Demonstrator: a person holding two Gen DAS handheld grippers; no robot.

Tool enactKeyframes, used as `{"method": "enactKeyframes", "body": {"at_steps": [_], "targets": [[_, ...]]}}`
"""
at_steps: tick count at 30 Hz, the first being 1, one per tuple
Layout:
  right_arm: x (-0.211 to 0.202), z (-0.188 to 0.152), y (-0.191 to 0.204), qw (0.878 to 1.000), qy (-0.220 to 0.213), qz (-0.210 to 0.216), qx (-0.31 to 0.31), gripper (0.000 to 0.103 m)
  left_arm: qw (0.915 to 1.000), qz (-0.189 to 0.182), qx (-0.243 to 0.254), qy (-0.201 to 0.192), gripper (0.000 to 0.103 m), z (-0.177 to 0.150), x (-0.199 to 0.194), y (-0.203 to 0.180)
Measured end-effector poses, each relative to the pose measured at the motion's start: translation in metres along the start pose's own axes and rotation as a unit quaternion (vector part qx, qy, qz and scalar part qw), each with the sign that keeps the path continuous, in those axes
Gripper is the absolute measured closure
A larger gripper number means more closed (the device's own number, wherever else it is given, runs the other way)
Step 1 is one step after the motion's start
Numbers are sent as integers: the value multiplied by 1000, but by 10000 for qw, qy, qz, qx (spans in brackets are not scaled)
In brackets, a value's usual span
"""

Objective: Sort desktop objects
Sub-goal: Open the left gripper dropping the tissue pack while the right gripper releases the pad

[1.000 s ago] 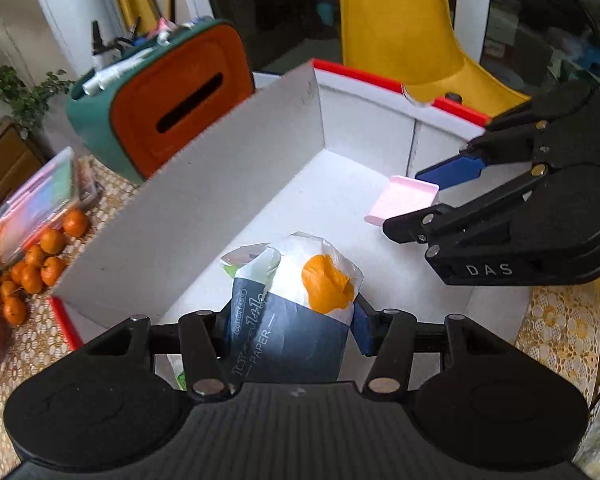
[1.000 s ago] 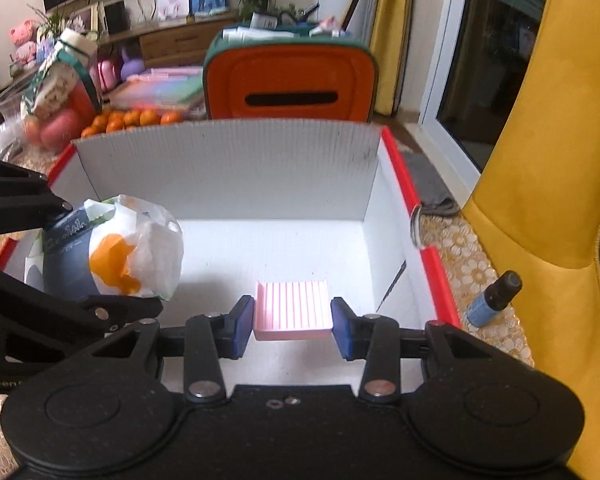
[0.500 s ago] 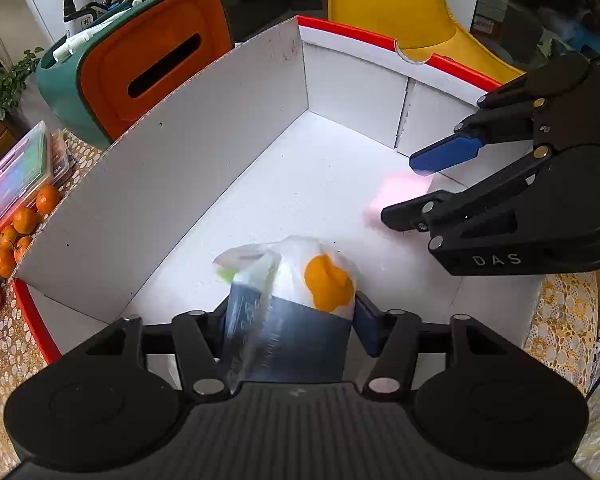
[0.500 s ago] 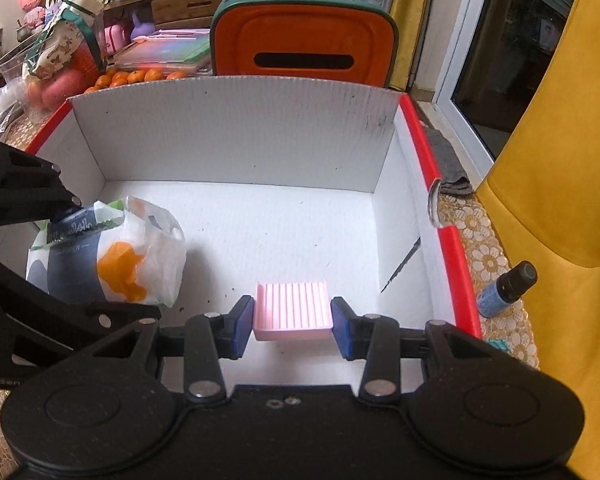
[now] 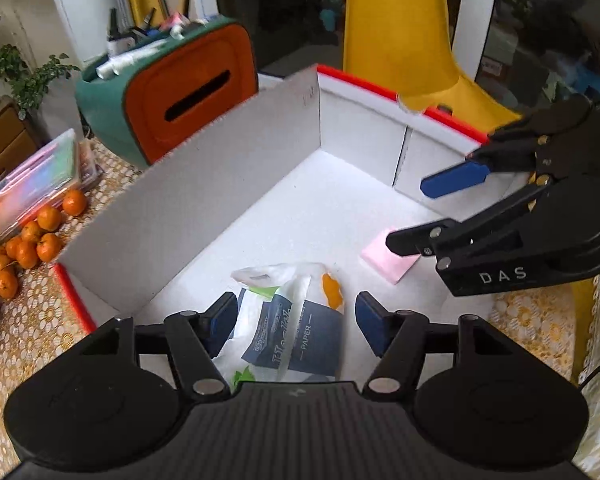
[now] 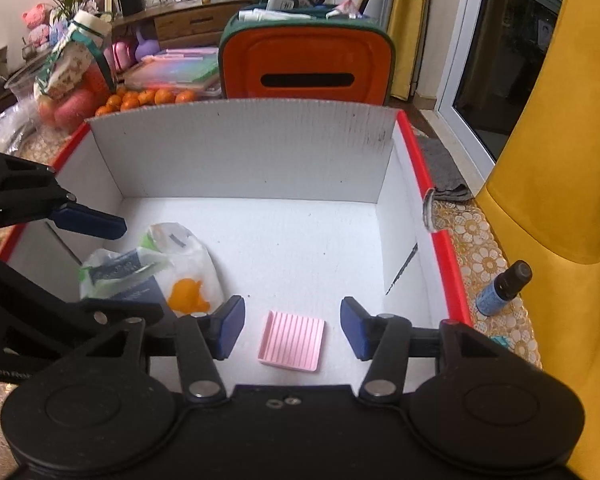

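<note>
A white cardboard box with a red rim sits on the table. A tissue pack in clear wrap with an orange mark lies on the box floor. My left gripper is open with its pads on either side of the pack, not touching it. A pink ribbed pad lies flat on the box floor. My right gripper is open above the pad with its pads apart from it.
A green and orange bin stands behind the box. Oranges and a pink case lie to the left. A small blue bottle stands right of the box beside a yellow chair.
Both grippers have opened. The tissue pack and the pink pad have dropped out of the jaws and lie on the box floor.
</note>
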State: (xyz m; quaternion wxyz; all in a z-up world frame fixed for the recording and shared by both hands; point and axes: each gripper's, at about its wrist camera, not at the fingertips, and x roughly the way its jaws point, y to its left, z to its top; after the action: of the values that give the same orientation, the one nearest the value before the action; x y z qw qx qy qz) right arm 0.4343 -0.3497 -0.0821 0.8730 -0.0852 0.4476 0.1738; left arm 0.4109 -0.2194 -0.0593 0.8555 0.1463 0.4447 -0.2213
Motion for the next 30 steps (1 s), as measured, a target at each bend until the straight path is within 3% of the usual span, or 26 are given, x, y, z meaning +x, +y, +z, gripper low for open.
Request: {"method": "enactKeyframes", "body": {"at_steps": [12,30], "targets": [[-56,-6,22,9990,-444,103,10,44,9970,285,-336,-640,39,-19,-74,-1],[-120,-30,76,9958,-843,330,-133,34,9916,470,-561,-1067,38,-80,-160,3]]}}
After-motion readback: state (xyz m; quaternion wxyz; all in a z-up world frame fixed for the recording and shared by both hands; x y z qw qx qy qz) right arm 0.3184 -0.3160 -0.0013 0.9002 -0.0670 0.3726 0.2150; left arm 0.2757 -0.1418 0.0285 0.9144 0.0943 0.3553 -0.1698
